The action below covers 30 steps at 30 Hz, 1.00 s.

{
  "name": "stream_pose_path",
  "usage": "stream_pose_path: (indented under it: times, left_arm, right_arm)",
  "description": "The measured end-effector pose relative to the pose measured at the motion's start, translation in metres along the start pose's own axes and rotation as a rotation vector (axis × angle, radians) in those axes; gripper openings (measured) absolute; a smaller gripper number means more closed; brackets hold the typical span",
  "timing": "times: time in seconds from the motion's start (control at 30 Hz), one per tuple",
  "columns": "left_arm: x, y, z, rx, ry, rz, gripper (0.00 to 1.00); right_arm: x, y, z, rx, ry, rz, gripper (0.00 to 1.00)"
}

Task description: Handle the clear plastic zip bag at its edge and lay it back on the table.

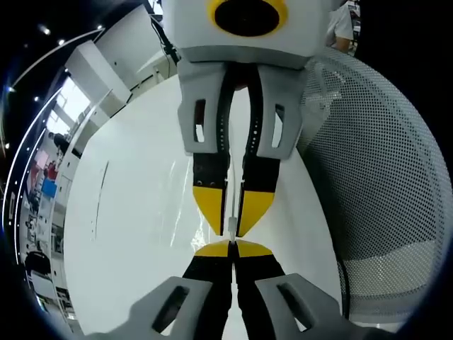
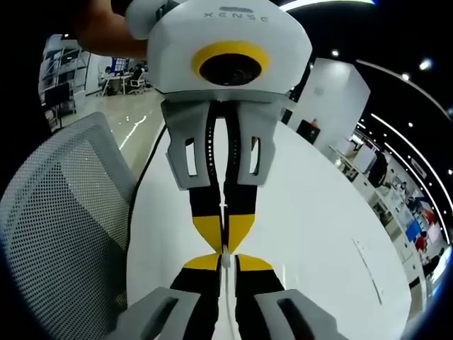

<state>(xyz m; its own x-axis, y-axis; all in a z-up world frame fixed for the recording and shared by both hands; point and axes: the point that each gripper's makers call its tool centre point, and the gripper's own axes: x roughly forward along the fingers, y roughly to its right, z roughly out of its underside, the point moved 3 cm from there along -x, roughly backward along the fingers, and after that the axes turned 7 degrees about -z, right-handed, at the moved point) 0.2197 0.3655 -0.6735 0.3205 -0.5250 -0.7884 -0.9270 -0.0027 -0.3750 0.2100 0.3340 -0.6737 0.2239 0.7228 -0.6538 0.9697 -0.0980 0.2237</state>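
At frame centre, the clear zip bag (image 1: 231, 212) is pinched at its edge, tip to tip, by the closed left gripper (image 1: 231, 249) and closed right gripper (image 2: 225, 261), held above the white table (image 1: 134, 212), so laying down remains.

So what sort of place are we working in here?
Probably an open-plan office: a large white table, a grey mesh office chair beside it, and desks with seated people in the background.

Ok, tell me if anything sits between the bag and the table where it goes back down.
Nothing visible does. Both hand-held grippers pinch the thin clear zip bag edge tip to tip, left and right, above bare white table. The mesh chair stands beside the table, off to the side.
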Motion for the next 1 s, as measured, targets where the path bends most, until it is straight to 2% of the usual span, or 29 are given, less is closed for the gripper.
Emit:
stream_pose_path:
  times: [0.33, 1.0]
  left_arm:
    - [-0.0001, 0.0014, -0.0015, -0.001, 0.001, 0.006, 0.00]
    - [0.0026, 0.0017, -0.0015, -0.001, -0.001, 0.014, 0.00]
  right_arm:
    - [0.0001, -0.0012, -0.0002, -0.025, -0.002, 0.002, 0.00]
    - [-0.0019, -0.0029, 0.0020, -0.017, -0.003, -0.006, 0.00]
